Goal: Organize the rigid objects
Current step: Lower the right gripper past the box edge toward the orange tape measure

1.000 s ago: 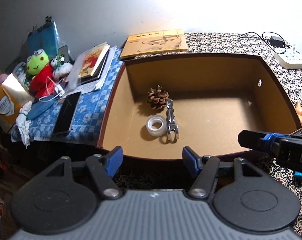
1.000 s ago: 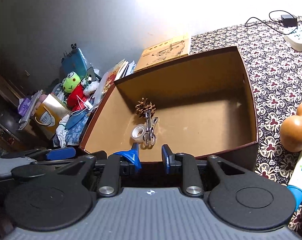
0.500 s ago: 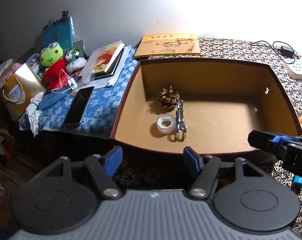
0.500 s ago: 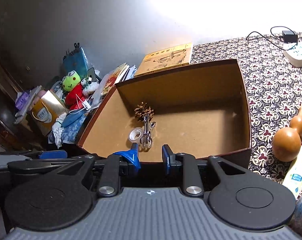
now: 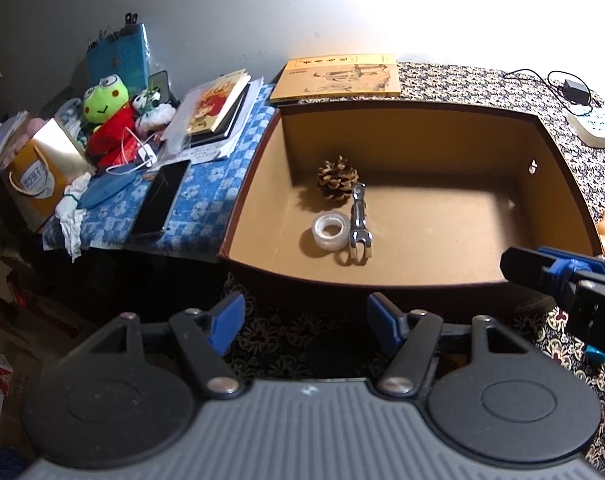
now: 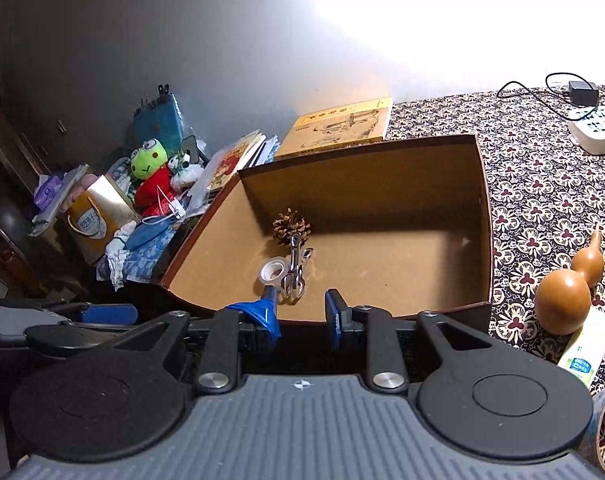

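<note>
3 things lie in 1 brown box (image 5: 414, 280) on the patterned surface (image 6: 542, 184), grouped toward its left half: 1 pinecone (image 5: 337, 179) near the back wall, 1 metal clip (image 5: 359, 222) just in front of it, and 1 roll of clear tape (image 5: 329, 230) touching or almost touching the clip's left side. Outside the box, to its right, stand 2 gourds (image 6: 562, 298), joined or merely touching, I cannot tell which.

The gourds look hard, smooth and rounded, so probably light but slippery; the narrow neck between bulb and top seems the safest place to take hold. The pinecone looks light with brittle scales, best pinched gently across its width. The clip is stiff metal and thin, easiest across its flat sides. The tape roll is rigid and slick, best taken across its wall, through the hole.

Both tools hang in front of the box's near wall. The left gripper (image 5: 304, 316) has its jaws wide apart and empty. The right gripper (image 6: 302, 312) has its jaws opening, with nothing between them.
</note>
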A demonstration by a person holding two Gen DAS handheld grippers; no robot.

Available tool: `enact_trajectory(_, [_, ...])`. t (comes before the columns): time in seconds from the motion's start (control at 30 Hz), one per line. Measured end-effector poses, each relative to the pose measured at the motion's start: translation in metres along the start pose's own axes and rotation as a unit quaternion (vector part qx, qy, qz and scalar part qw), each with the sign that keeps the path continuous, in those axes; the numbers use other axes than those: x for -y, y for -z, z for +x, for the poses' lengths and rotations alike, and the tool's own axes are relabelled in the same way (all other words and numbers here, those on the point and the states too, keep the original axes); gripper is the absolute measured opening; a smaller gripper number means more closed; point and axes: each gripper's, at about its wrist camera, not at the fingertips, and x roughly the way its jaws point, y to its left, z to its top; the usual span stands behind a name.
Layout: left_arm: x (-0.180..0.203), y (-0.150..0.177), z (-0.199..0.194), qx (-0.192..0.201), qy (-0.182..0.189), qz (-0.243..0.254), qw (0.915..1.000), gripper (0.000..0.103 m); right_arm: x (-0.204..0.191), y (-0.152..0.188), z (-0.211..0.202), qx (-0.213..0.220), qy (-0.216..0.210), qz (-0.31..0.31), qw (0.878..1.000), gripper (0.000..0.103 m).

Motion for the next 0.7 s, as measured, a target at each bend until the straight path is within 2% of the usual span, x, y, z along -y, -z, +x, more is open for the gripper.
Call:
enact_trajectory(0.33, [0.006,0.009,-0.004,-0.011,-0.018,-0.008,0.9998,0.068,-0.001,0.006,-0.014,0.015,-0.018,-0.009,1.0,0.009])
enact_trajectory(0.7, [0.016,0.027,-0.008,-0.03,-0.031,-0.018,0.9989,0.068,0.004,0.019,-0.023,-0.002,-0.028,-0.023,0.999,0.01])
